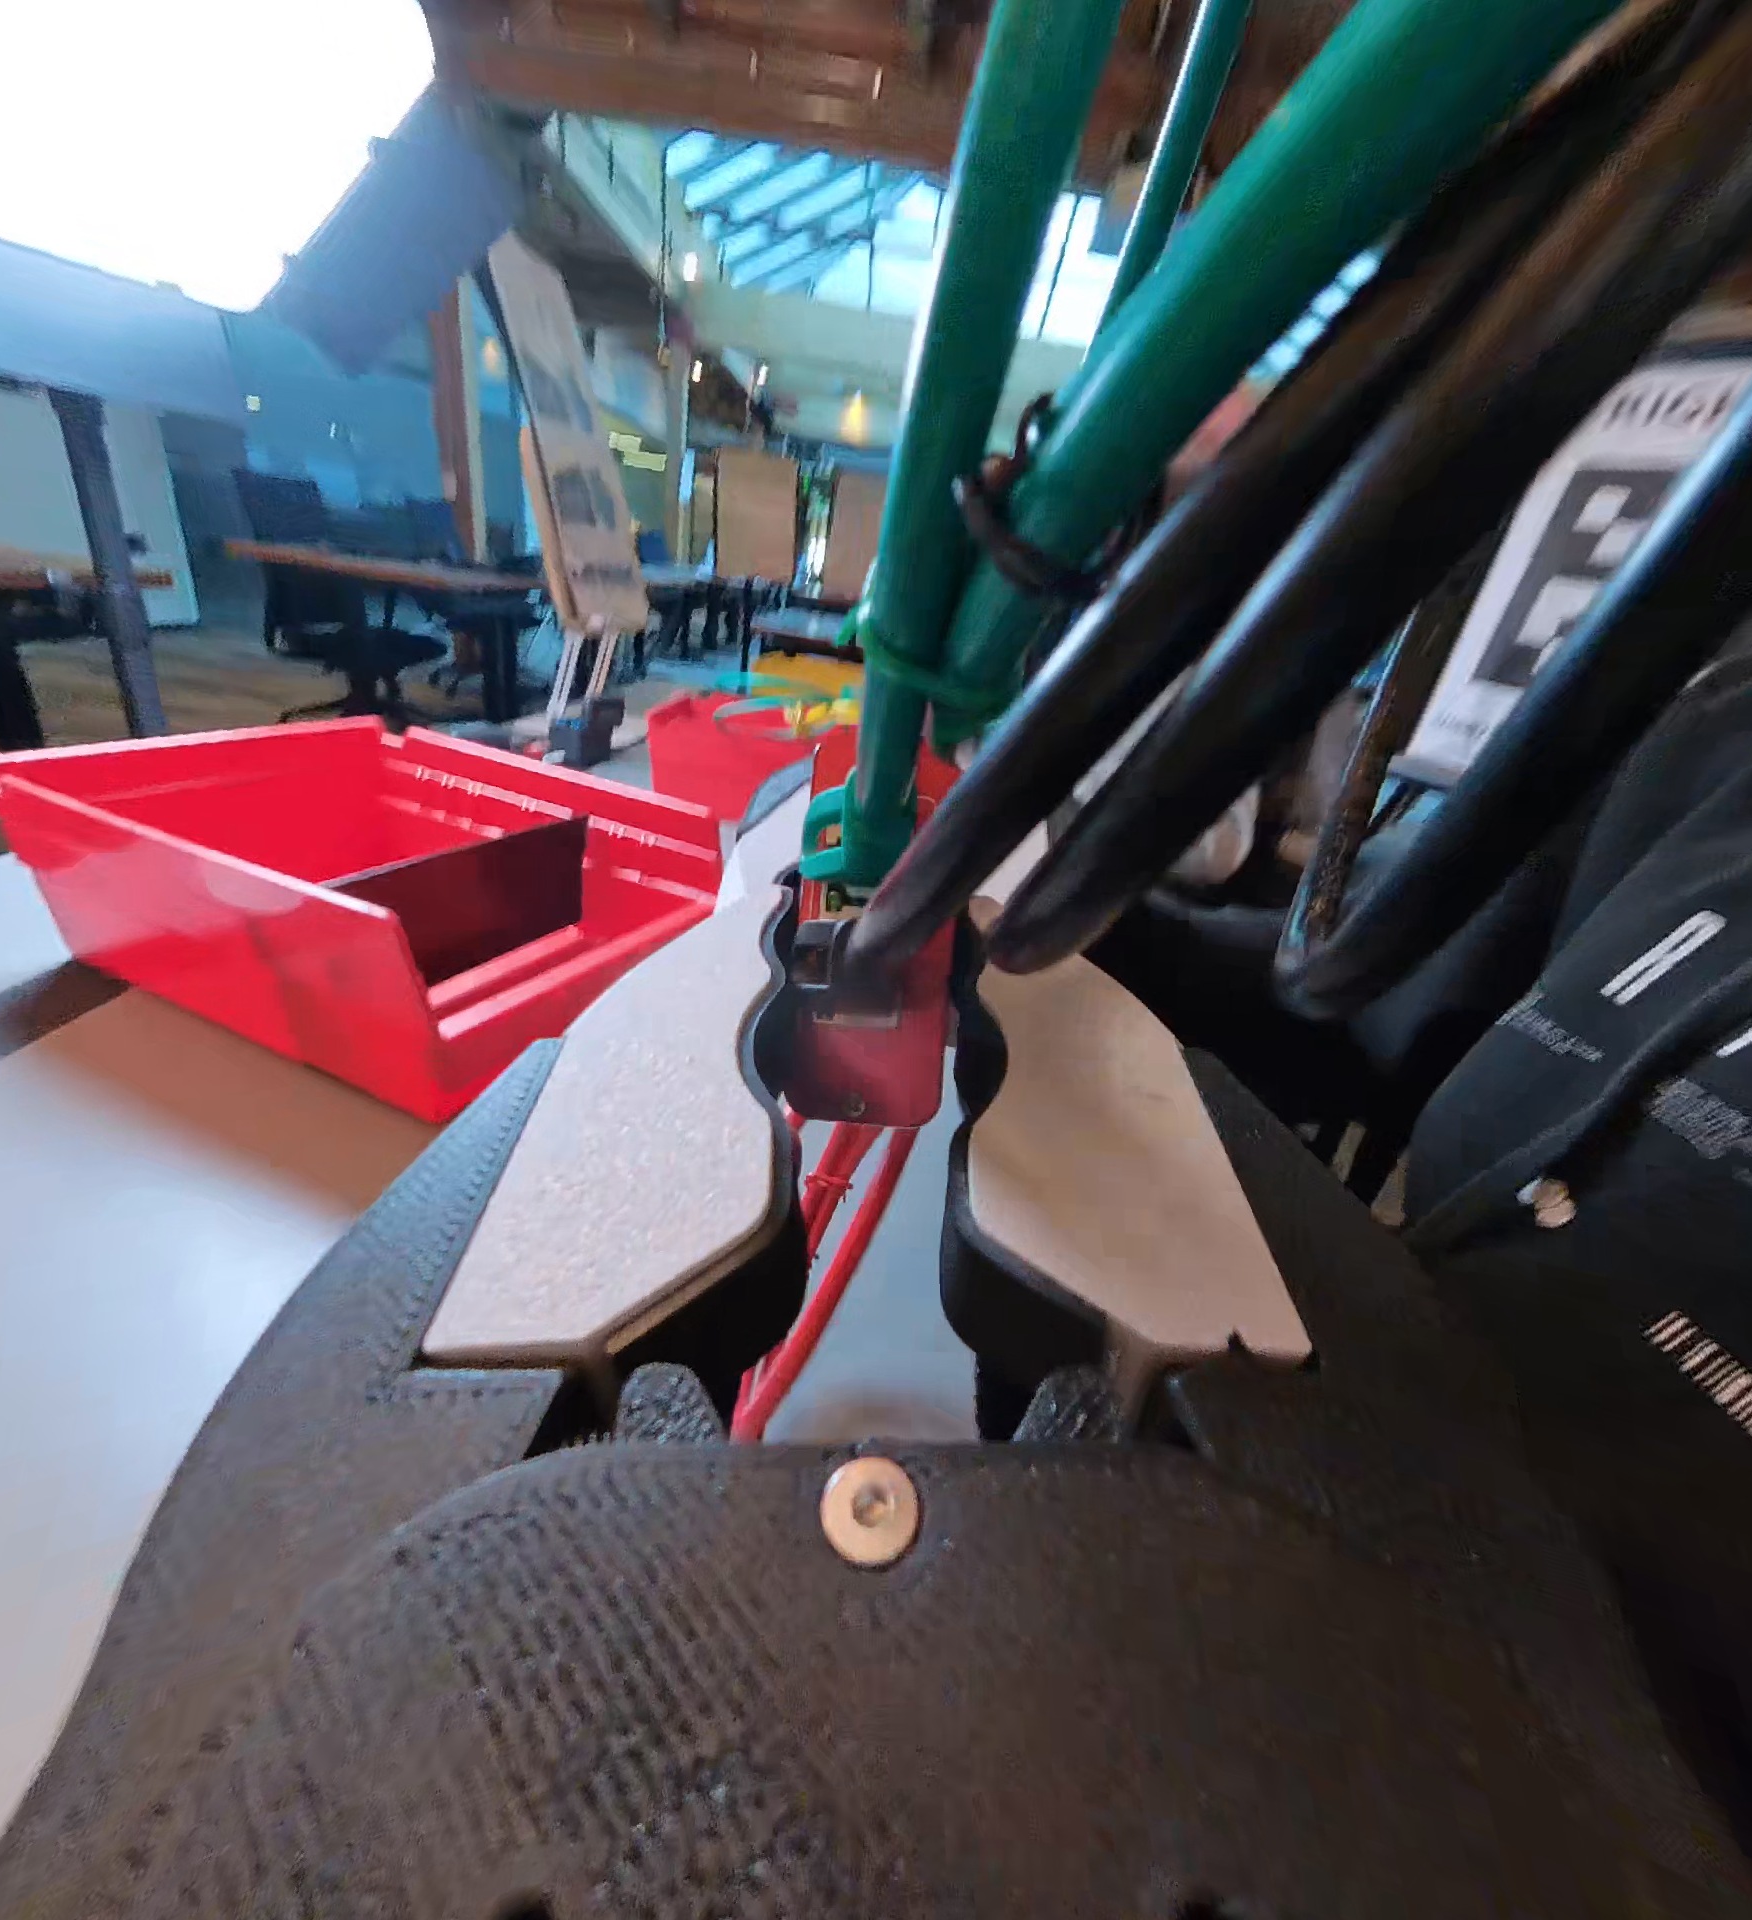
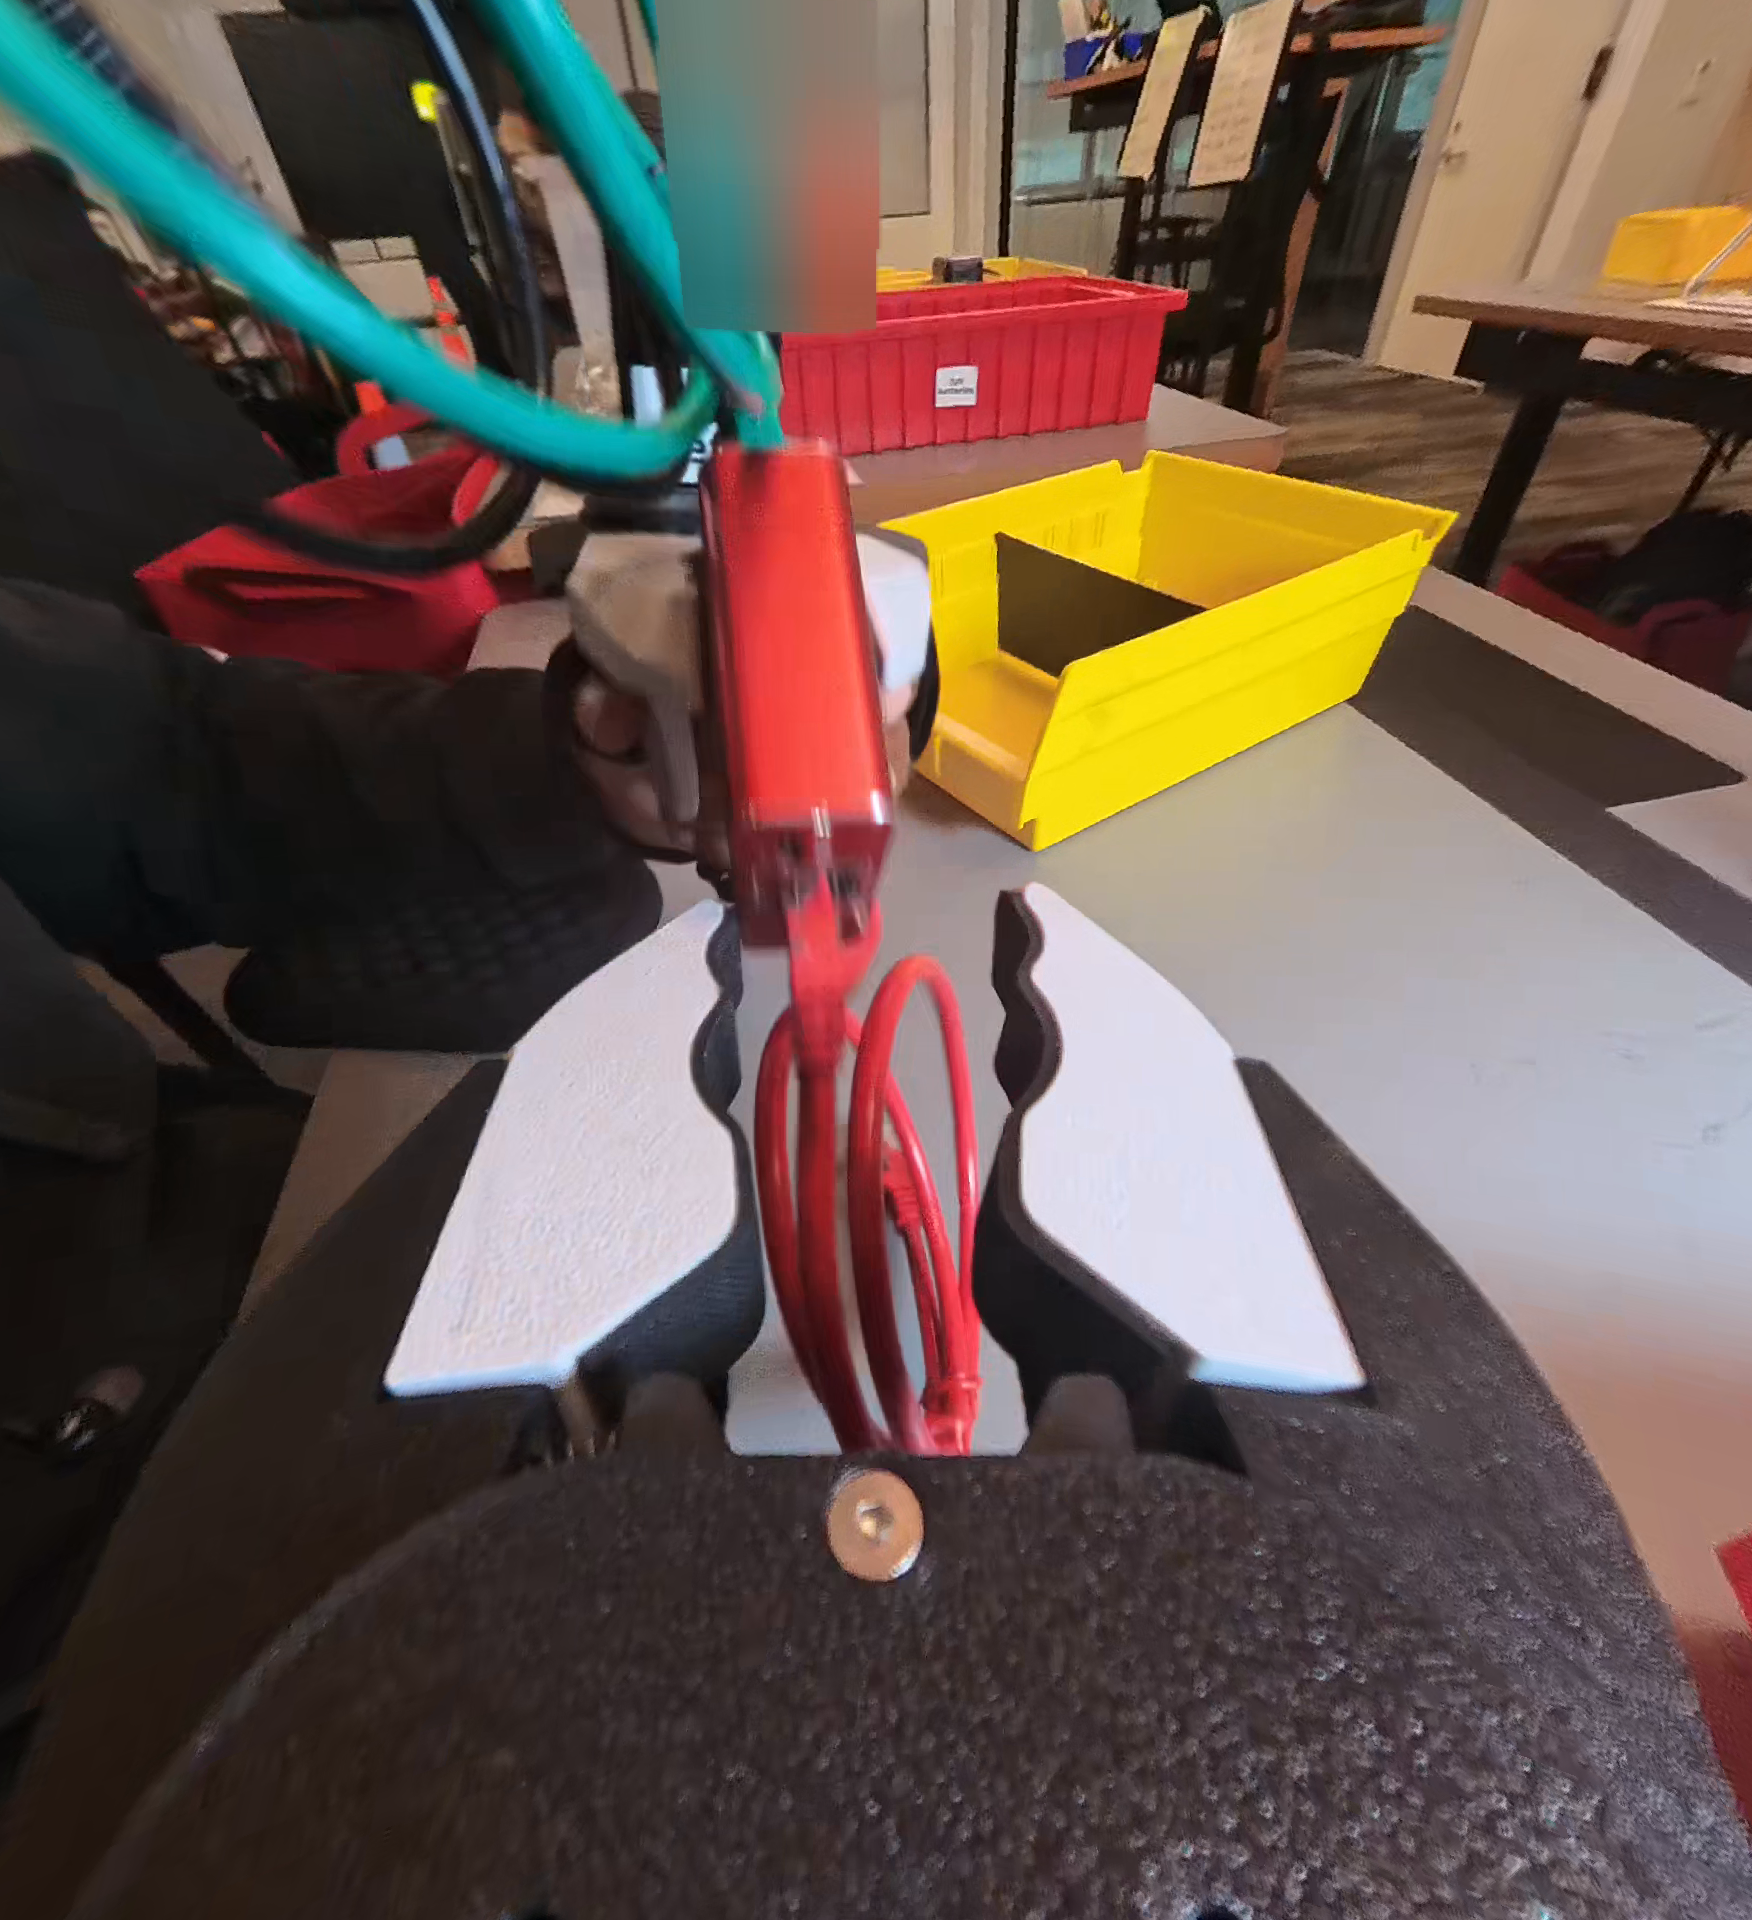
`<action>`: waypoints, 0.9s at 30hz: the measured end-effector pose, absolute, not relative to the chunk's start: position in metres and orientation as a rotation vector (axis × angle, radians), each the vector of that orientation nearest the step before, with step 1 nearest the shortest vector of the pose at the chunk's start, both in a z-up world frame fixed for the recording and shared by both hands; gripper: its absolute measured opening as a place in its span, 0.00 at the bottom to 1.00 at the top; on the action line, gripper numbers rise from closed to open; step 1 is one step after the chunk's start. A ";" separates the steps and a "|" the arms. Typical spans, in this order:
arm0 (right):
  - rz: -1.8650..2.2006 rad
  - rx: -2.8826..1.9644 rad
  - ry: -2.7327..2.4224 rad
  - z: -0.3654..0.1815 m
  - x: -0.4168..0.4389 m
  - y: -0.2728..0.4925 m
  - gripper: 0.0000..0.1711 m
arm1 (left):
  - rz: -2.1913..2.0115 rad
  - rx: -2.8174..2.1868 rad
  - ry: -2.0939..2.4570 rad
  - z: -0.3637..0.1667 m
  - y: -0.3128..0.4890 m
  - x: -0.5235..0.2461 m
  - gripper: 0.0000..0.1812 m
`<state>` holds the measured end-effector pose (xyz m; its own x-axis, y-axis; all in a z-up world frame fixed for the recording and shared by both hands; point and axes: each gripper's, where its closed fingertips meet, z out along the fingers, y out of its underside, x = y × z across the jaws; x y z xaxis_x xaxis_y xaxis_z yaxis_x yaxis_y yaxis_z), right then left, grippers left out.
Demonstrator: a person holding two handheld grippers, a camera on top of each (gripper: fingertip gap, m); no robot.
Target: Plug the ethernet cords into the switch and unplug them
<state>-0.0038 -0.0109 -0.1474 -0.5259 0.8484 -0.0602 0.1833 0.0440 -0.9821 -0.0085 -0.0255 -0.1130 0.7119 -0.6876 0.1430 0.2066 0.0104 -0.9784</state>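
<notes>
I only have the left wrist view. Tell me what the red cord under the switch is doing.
Observer: The red cord is plugged into the bottom end of the red switch and hangs in loops between the fingers of the right hand-held gripper.
Operator: Report that gripper's state.
Observer: It is open; its fingers touch neither cord nor switch.
Operator: Say what sits beyond the switch on that side.
Observer: A yellow bin with a black divider stands on the grey table.
</notes>
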 end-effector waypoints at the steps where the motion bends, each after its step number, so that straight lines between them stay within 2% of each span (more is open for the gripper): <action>1: 1.533 -1.032 -1.770 -0.148 0.000 -0.007 0.28 | -0.763 -1.355 0.402 -0.107 -0.028 -0.014 0.15; 4: 1.573 -1.015 -1.762 -0.153 0.004 0.000 0.30 | -0.840 -1.247 0.313 -0.093 -0.032 -0.026 0.15; 8: 1.615 -0.931 -1.686 -0.142 0.001 -0.009 0.23 | -0.866 -1.179 0.258 -0.089 -0.032 -0.034 0.15; 14: 1.619 -0.909 -1.657 -0.119 0.003 -0.017 0.23 | -0.869 -1.130 0.249 -0.090 -0.031 -0.035 0.15; 19: 1.457 -0.916 -1.723 -0.131 -0.004 -0.022 0.15 | -0.889 -1.116 0.257 -0.093 -0.027 -0.020 0.15; 27: 1.441 -0.972 -1.751 -0.135 -0.001 -0.016 0.14 | -0.853 -1.150 0.254 -0.100 -0.023 -0.016 0.15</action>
